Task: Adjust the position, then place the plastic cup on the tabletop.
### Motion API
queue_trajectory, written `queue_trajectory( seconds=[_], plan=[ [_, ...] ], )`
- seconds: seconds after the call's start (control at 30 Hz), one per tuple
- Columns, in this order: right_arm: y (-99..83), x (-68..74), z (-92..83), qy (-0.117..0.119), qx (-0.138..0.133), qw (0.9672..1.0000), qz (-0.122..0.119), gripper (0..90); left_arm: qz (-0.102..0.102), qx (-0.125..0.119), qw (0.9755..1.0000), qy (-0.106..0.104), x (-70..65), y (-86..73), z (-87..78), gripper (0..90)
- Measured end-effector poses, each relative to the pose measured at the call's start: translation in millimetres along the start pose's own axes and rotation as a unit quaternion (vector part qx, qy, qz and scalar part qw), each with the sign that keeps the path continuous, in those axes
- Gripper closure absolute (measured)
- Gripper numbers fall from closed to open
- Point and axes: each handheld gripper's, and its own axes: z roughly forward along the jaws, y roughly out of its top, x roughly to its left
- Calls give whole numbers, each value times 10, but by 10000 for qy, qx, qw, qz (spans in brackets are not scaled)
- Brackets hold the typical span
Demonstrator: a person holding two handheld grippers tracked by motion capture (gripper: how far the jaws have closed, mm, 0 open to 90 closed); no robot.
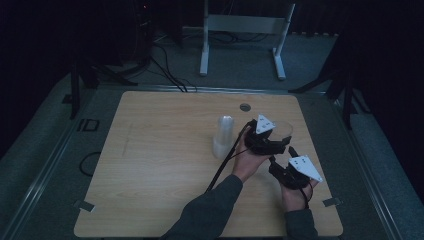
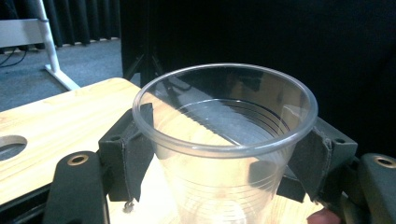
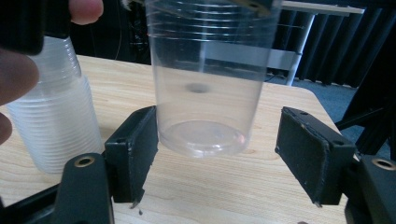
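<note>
Your right gripper (image 3: 217, 154) has its jaws spread wide around the base of a clear cup (image 3: 205, 79), which hangs just above the desk (image 3: 233, 186); the left one is close, the right apart. Left of the cup stands a stack of cups (image 3: 56, 121).

High view looks forward and down on the light wooden table (image 1: 160, 165); both gripper views sit close, sharing the clear plastic cup (image 2: 224, 140).
</note>
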Motion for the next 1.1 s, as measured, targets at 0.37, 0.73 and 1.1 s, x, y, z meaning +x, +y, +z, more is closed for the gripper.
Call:
queue_trajectory(
  seconds=[0.37, 0.73, 1.1],
  plan=[
    [3, -25, -18, -51, -30, 10000, 17, 290, 22, -73, 9999, 150, 21, -3, -45, 281],
    [-5, -56, -27, -97, -42, 9999, 71, 290, 78, -117, 9994, 312, 53, -5, -82, 282],
    [-3, -88, -43, -153, -53, 9998, 110, 290, 132, -167, 9988, 446, 60, -62, -121, 284]
  ],
)
